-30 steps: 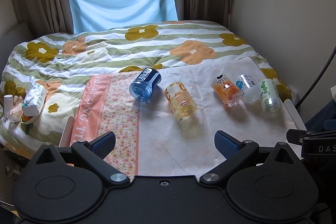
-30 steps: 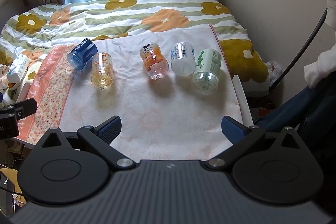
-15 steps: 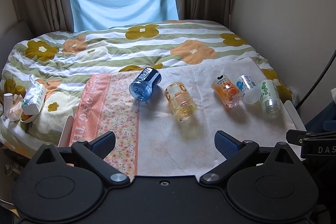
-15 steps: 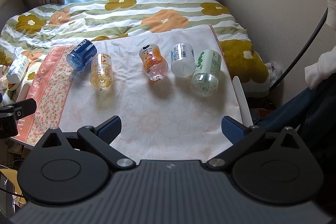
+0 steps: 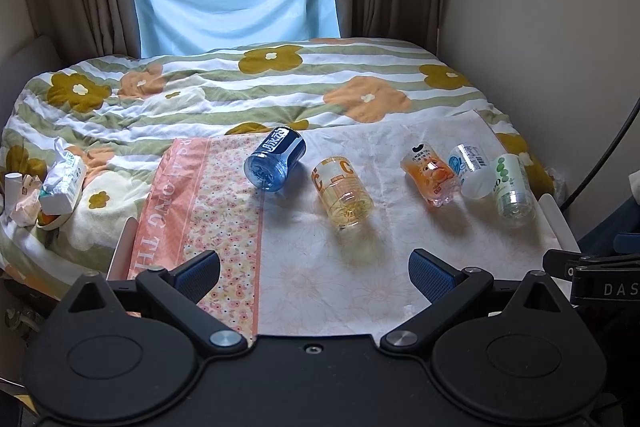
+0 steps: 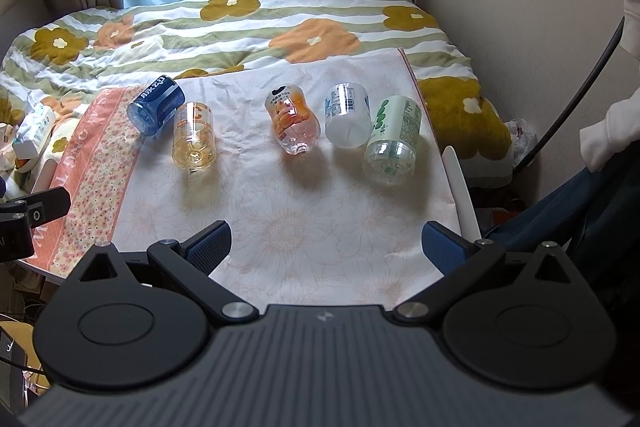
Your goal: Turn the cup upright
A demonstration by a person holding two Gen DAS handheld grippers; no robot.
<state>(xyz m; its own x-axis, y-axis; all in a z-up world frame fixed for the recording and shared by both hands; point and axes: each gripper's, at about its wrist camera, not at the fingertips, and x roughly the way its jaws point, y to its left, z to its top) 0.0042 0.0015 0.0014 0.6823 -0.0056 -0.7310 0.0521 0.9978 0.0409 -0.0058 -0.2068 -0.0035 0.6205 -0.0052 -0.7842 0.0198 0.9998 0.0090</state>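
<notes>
Several plastic cups lie on their sides in a row on a floral cloth over a board. From left: a blue cup (image 5: 275, 159) (image 6: 157, 105), a yellow cup (image 5: 342, 192) (image 6: 193, 137), an orange cup (image 5: 430, 174) (image 6: 293, 120), a white cup (image 5: 471, 171) (image 6: 347, 115) and a green-print cup (image 5: 512, 190) (image 6: 393, 140). My left gripper (image 5: 314, 269) is open and empty, near the board's front edge, short of the yellow cup. My right gripper (image 6: 327, 246) is open and empty, in front of the orange cup.
The board's cloth (image 5: 320, 259) rests on a bed with a flowered quilt (image 5: 248, 95). A tissue pack (image 5: 63, 180) and small items lie at the left edge. A wall (image 5: 552, 27) is on the right, and a curtained window lies behind. The person's leg (image 6: 576, 211) is at right.
Both views have shifted very slightly; the cups have not moved and both grippers stay open.
</notes>
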